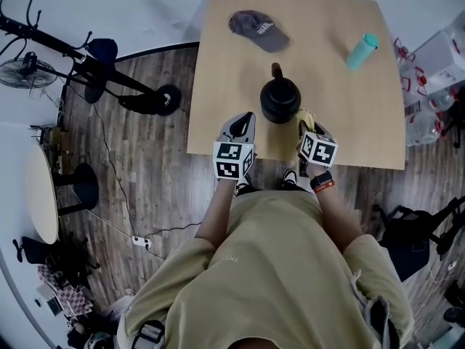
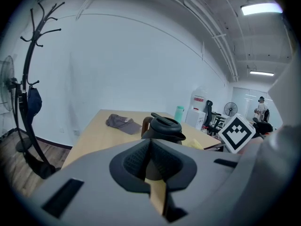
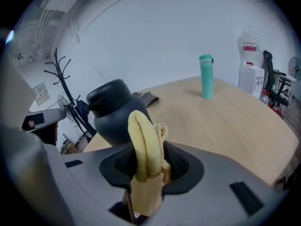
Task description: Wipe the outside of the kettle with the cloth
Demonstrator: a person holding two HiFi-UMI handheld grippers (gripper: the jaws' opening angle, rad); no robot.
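Observation:
A black kettle with a brown handle stands near the front edge of the wooden table. My left gripper is just left of it, shut with nothing between its pads. In the left gripper view the kettle rises right beyond the closed jaws. My right gripper sits close to the kettle's right side, shut on a folded yellow cloth. In the right gripper view the cloth stands up between the pads, a little short of the kettle.
A grey cap lies at the table's far side and a teal bottle stands at the far right. A coat stand and a fan are on the floor to the left. Boxes sit to the right.

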